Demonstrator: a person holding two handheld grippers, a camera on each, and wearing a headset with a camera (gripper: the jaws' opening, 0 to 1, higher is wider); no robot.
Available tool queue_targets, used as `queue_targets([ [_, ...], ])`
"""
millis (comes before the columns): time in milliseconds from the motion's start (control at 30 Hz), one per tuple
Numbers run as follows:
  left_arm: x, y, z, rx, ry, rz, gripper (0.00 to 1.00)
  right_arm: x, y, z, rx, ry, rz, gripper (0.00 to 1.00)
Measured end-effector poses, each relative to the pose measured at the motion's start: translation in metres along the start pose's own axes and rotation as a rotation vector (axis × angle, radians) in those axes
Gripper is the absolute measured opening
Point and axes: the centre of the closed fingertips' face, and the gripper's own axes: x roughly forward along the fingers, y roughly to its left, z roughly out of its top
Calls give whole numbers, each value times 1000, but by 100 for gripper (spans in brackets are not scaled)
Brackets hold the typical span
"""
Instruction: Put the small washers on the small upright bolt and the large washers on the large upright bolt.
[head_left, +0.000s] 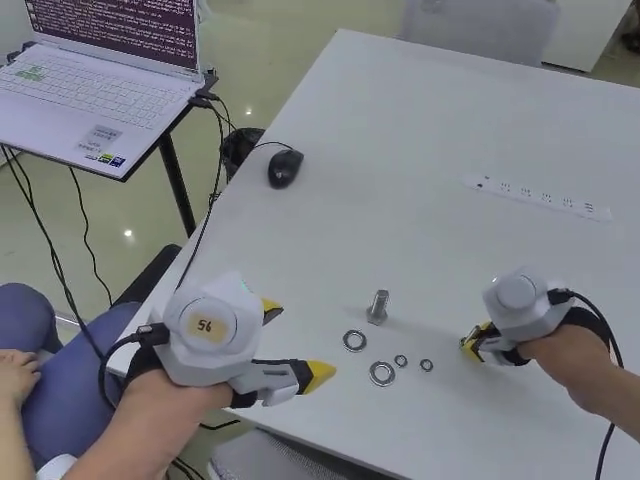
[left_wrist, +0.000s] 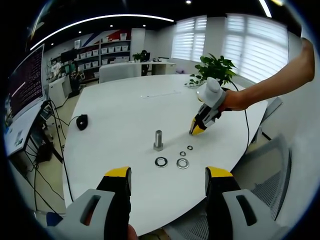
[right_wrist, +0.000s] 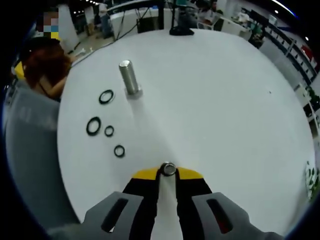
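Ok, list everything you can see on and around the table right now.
Table: one, white, centre.
Large bolt: one, silver, upright mid-table.
Large washers: two, silver, flat near that bolt.
Small washers: two, silver, right of those.
Small bolt: one, silver, gripped at right.
Mouse: one, black, table's left.
Power strip: one, white, far right.
Laptop: one, white, stand beside table.
Left gripper: white-yellow, open, near edge.
Right gripper: white-yellow, shut on small bolt.

Large bolt (head_left: 378, 305) and washers (head_left: 354, 340) shiny metal — table (head_left: 420, 130) smooth, matt.
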Motion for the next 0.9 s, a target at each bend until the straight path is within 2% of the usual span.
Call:
queue_targets([
  [233,3,-2,1,0,0,1,59,-7,2,-3,6,-20,-11,16],
  [400,5,-5,3,5,-2,-3,59,-11,8,-22,29,5,-16,16],
  [533,5,-7,4,6,-3,-6,59,-10,21,-31,36,8,12,15],
  [700,6,-8,3,9,-1,-9,59,-6,42,-29,8,-1,52,15],
  [800,6,-9,3,9,-2,-11,59,-3,54,-20,-15,-20,78,15],
  [900,5,-9,3,11,-4,-11,59,2,60,-10,-40,-29,85,15],
])
